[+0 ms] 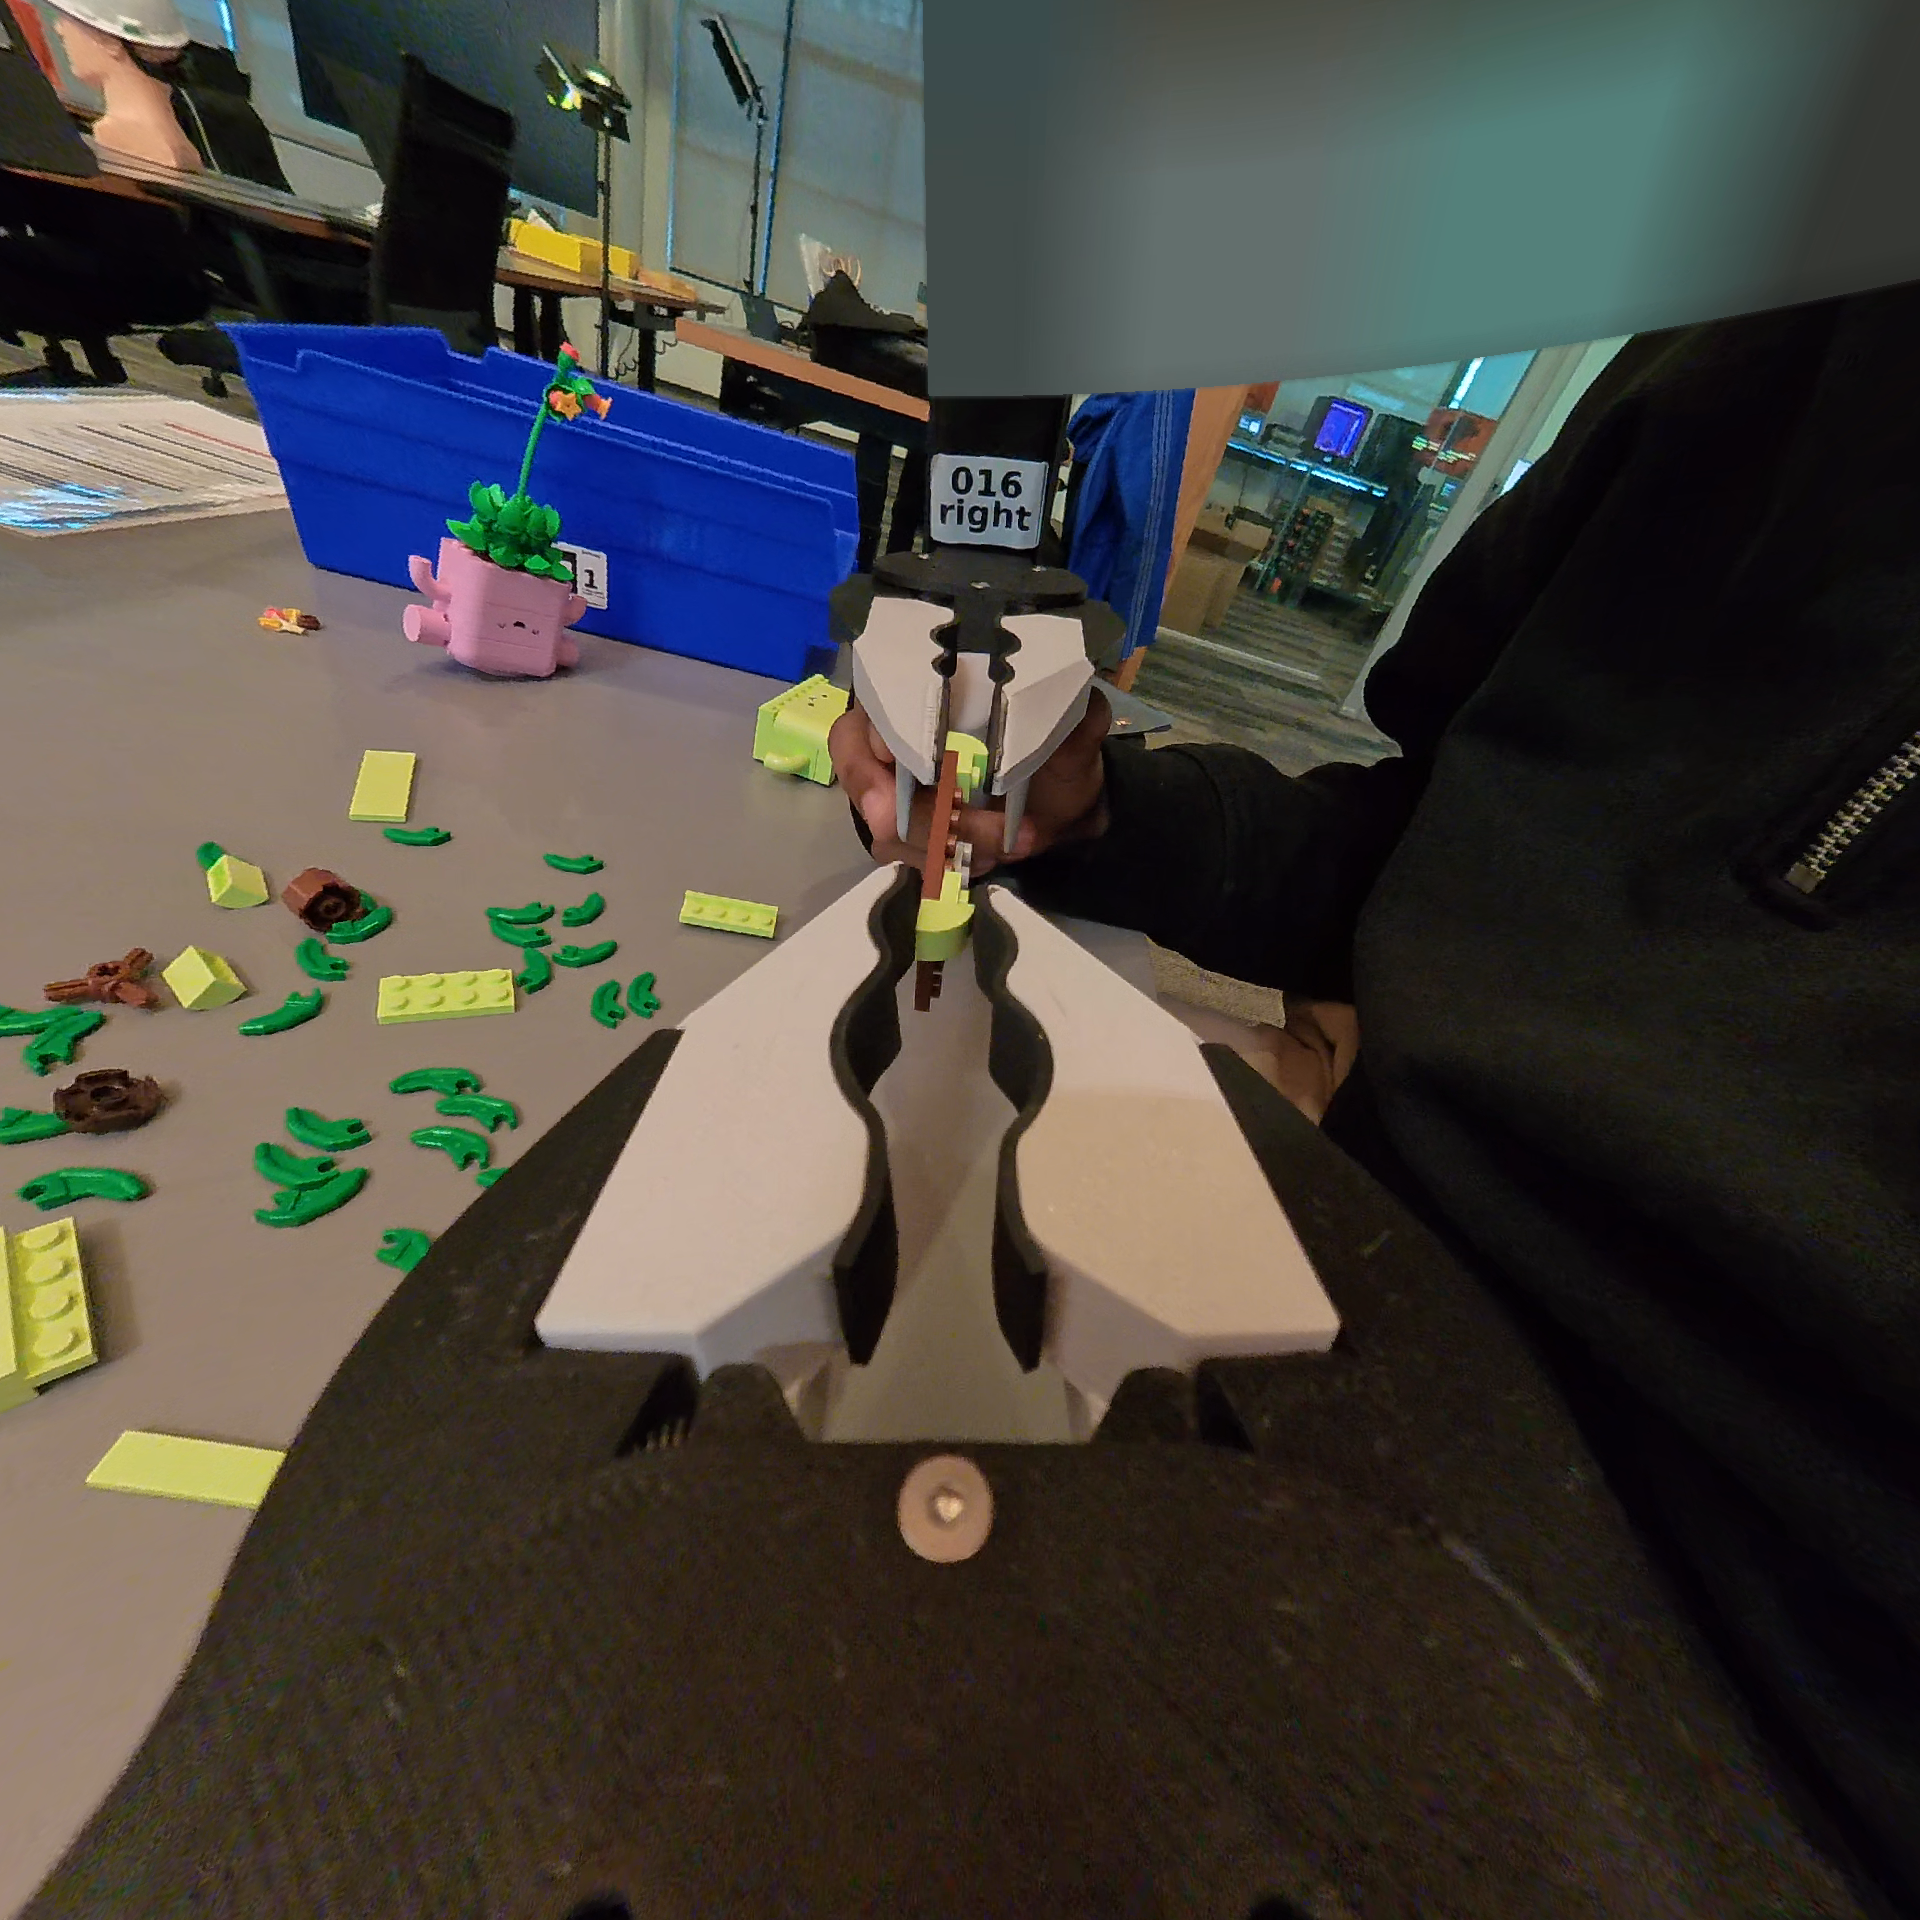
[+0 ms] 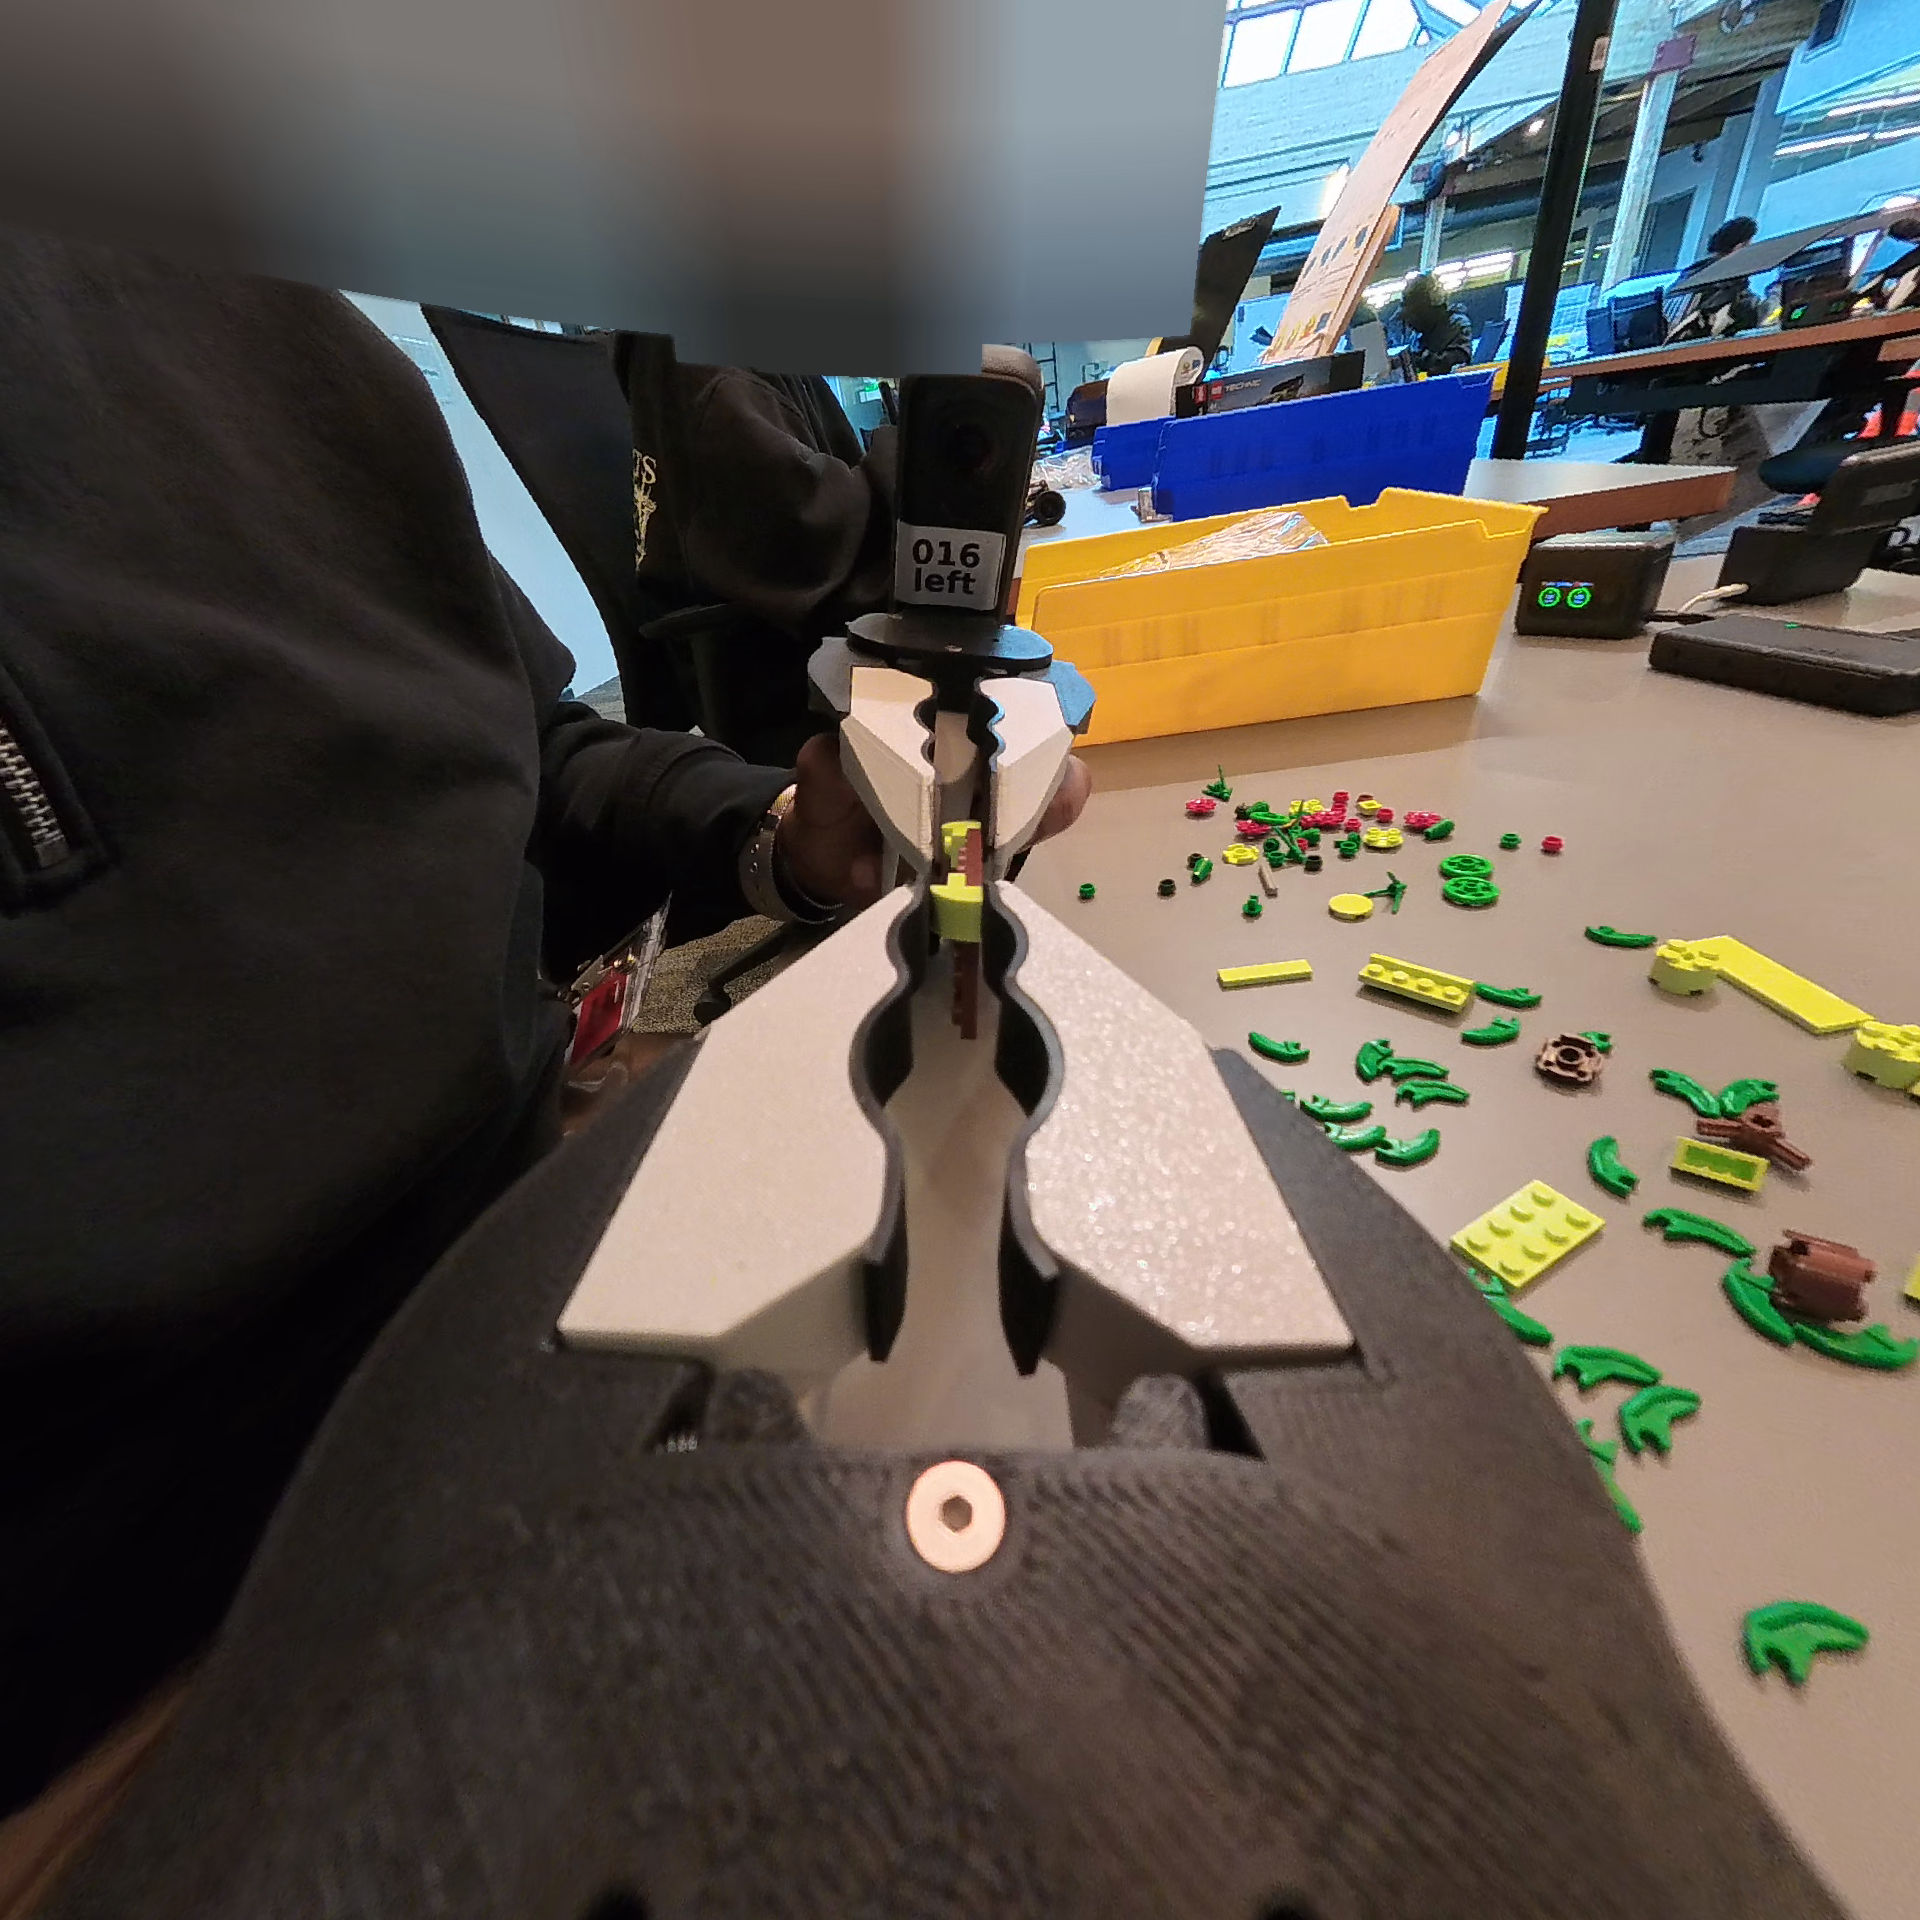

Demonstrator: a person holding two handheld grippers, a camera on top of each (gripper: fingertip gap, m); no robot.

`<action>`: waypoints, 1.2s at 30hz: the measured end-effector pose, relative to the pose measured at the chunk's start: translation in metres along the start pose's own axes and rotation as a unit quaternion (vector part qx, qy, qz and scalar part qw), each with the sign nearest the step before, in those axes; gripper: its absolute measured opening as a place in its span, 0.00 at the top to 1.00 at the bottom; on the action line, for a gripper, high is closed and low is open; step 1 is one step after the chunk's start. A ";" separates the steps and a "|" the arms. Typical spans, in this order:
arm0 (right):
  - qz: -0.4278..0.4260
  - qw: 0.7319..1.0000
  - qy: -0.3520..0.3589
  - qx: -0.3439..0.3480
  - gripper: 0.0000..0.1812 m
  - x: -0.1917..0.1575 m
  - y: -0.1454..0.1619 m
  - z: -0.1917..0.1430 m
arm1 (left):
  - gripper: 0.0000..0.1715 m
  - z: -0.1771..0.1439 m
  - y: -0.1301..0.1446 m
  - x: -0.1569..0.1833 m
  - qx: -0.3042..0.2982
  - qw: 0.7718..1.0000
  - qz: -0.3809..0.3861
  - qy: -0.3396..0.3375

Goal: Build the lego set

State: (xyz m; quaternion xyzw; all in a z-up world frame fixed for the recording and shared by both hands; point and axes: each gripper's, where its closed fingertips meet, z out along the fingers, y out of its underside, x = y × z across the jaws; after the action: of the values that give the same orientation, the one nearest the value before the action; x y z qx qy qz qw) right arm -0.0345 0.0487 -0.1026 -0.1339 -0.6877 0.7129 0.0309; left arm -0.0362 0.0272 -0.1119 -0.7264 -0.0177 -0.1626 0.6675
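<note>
Right wrist view: yellow bin [image 2: 1278, 623] holds clear plastic [image 2: 1236, 545].

My left tongs [image 1: 940, 914] have matt, finely grainy pale-grey plastic fingers [image 1: 758, 1122] with black wavy pads, set in a rough, layered black printed body with a dull metal screw [image 1: 943, 1507]. My right tongs [image 2: 956, 914] look the same, their grey faintly sparkly. Between both tips sits a smooth, glossy plastic piece [image 1: 940, 914], lime and brown. Off to the side of my tips, the table [image 1: 208, 727] is smooth, satin grey. The jacket [image 1: 1662, 1039] beside my left tongs is soft matt black cloth with a metal zip [image 1: 1860, 810].
</note>
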 end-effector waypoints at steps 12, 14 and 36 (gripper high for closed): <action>-0.004 1.000 0.003 0.001 0.96 0.000 -0.001 -0.002 | 0.96 0.000 -0.002 -0.004 0.001 1.000 -0.004 -0.023; -0.004 1.000 0.001 0.001 0.96 -0.001 -0.001 -0.001 | 0.96 0.000 -0.002 -0.004 0.000 1.000 -0.009 -0.020; 0.026 0.999 -0.036 0.014 0.96 -0.009 -0.003 0.004 | 0.96 0.000 -0.002 0.010 0.003 0.999 -0.030 0.041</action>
State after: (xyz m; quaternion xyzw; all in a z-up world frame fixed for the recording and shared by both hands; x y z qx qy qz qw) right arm -0.0271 0.0432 -0.0986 -0.1256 -0.6746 0.7273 -0.0107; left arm -0.0276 0.0256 -0.1076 -0.7165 -0.0129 -0.2121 0.6645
